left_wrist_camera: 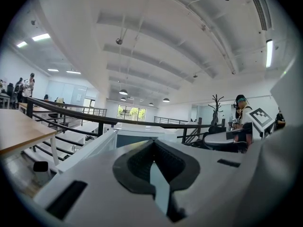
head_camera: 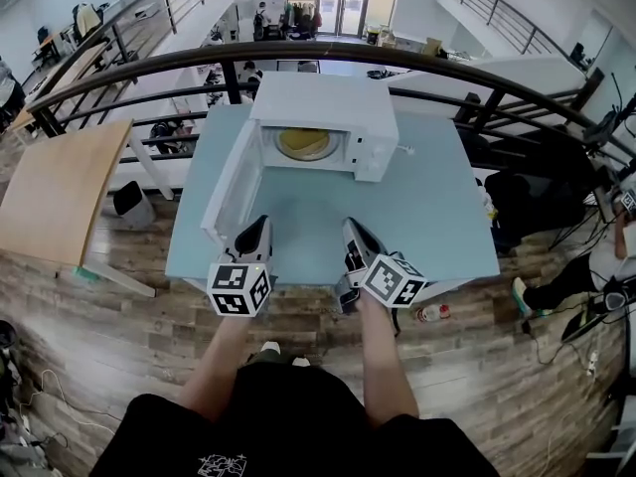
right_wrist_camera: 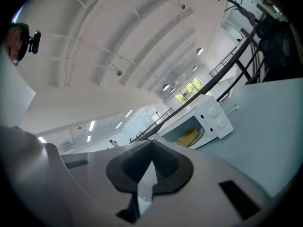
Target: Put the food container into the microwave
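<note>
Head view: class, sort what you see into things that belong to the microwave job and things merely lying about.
Job: microwave, door open; yellow food container inside it; left gripper and right gripper, both shut and empty.
Lying about: wooden table; railing; bottle on the floor.

Left gripper (head_camera: 253, 235) and right gripper (head_camera: 355, 237) are held level, side by side and apart, both pointing forward and away from the body. Each gripper's jaws are closed together with nothing between them. The left forearm (head_camera: 221, 361) and right forearm (head_camera: 390, 366) are bare and reach forward, roughly parallel.
</note>
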`<state>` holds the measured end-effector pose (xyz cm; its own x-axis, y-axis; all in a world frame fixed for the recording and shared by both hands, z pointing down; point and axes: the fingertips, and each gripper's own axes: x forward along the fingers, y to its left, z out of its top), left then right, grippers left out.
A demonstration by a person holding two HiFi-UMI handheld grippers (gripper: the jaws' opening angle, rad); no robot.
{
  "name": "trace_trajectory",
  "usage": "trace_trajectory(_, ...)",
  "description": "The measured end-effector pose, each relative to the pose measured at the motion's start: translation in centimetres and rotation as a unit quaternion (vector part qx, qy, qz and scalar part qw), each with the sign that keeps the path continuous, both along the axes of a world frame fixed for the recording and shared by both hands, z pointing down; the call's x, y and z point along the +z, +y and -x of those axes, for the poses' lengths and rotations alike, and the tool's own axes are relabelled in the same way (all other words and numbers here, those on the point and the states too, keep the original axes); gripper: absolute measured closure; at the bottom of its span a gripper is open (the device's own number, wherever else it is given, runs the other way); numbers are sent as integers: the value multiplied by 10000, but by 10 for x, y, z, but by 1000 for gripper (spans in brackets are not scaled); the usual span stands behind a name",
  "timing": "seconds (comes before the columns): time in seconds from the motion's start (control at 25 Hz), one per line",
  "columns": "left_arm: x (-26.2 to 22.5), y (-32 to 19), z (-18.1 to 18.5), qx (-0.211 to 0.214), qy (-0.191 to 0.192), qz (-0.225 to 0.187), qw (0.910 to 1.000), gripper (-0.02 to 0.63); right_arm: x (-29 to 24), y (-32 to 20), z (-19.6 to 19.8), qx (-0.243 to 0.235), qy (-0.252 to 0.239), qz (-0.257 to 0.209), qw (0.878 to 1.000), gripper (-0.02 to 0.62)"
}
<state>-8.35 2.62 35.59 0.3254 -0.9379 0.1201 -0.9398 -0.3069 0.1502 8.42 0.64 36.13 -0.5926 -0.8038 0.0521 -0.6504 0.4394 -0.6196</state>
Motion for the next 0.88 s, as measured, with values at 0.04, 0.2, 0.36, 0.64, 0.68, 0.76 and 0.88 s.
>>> trace_trajectory(0.04,-1,0,1,14,-5,-15,10000,598,-2,0,1,-6,66,-37,10000,589)
trace_trajectory(0.2,-2,3,6,72,-33,-28,10000,598,-11,3,3,2,349,-198,9992,589)
trace_trajectory(0.36,-15,8,12,211,-64,-108,9997,598,-23,7,10,-6,579,-360,9977,589)
trace_trajectory(0.64,-42,15,29,380,-153,-304,9987,598,-49,19,17,165,1253,-765,9890,589)
trace_trajectory(0.68,-44,16,32,403,-145,-314,9986,598,-53,21,18,192,1337,-826,9874,589)
trace_trajectory(0.76,-48,19,38,451,-105,-333,9984,598,-61,26,19,254,1457,-941,9845,589)
trace_trajectory(0.88,-52,22,49,503,-57,-343,9981,598,-70,31,23,341,1568,-1059,9813,589)
